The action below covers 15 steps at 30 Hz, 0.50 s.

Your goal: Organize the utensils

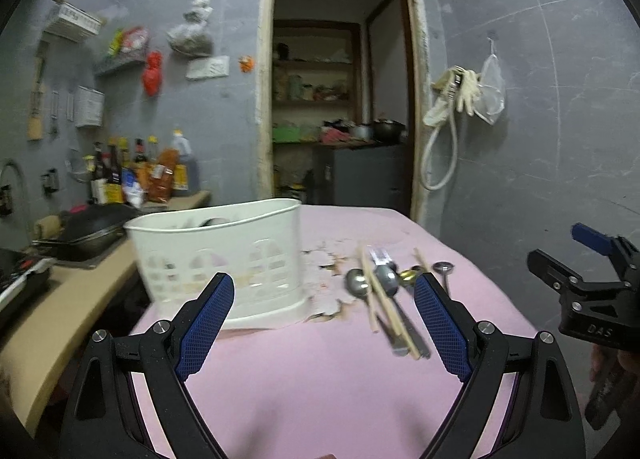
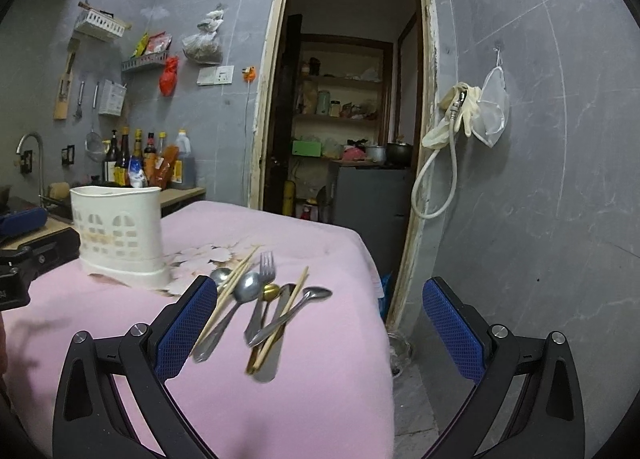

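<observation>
Looking along my left gripper (image 1: pixel 324 293), I see its blue-padded fingers (image 1: pixel 208 323) spread wide with nothing between them, hovering above the pink-covered counter (image 1: pixel 320 379). Ahead and slightly left of it stands the white plastic utensil caddy (image 1: pixel 218 255), upright on the cloth, with dark handles just showing over its rim; the image is blurred there, so I cannot tell what they are. Ahead and to the right of this gripper lies the loose pile of utensils: a steel spoon (image 1: pixel 357 283), a pair of wooden chopsticks (image 1: pixel 384 299) and a small ladle-like spoon (image 1: pixel 443 271), all flat on the cloth. Farther right, my right gripper's black body (image 1: pixel 592 295) shows in the air beside the counter.

From my right gripper (image 2: pixel 316 311), also held wide and carrying nothing, the pile sits just ahead, between the fingers and nearer the left pad (image 2: pixel 186 327). I make out a fork (image 2: pixel 262 287), a large steel spoon (image 2: pixel 247 293), a gold-bowled spoon (image 2: pixel 271 292), a slim steel spoon (image 2: pixel 304 305) lying across the others, and chopsticks (image 2: pixel 228 299) crossing the heap. They overlap and touch one another. The caddy (image 2: pixel 120 235) stands ahead and well to the left, apart from the pile, and the left gripper's body (image 2: pixel 28 263) shows at the left edge beside it. The right finger (image 2: pixel 452 323) hangs out past the counter's edge, over the tiled floor (image 2: pixel 416 399).
</observation>
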Available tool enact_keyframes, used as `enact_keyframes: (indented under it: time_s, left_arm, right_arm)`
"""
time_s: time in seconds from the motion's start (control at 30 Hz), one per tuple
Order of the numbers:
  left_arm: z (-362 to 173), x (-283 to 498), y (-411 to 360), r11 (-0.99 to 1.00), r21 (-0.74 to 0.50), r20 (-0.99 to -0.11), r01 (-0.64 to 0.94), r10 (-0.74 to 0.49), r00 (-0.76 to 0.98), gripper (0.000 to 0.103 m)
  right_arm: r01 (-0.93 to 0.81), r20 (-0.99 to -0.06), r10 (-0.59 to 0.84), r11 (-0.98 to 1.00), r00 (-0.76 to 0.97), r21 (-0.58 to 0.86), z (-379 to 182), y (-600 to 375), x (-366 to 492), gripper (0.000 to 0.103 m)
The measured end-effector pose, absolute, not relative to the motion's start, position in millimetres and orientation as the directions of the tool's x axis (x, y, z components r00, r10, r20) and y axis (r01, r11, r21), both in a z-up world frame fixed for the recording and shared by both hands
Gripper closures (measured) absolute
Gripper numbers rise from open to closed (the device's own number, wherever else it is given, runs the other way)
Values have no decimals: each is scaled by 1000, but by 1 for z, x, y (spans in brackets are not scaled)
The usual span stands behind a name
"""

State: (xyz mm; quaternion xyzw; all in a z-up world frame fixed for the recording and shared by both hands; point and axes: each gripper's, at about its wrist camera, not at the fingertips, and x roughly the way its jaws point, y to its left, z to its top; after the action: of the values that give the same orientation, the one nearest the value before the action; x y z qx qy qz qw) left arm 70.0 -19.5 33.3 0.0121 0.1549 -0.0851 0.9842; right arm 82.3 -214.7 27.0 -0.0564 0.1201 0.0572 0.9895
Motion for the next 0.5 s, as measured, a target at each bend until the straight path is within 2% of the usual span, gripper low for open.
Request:
enact_keyframes:
  time_s: [0.13,0.4,0.5]
  left_arm:
    - [39,100,-29,969,-34,-356,245,-240,903,15]
    - [37,158,-50,942,-59,-462,329,-318,828,16]
    - [34,175,-56,936,-80,-498,344,-336,799,21]
  right_arm:
    - [-97,-276,66,990,959,-100,31,-223,102,0]
    - [-162,-426,123,985,897,-58,23,-240,153,0]
    - [-189,-476,152,982,866,-30,17,-243,169,5]
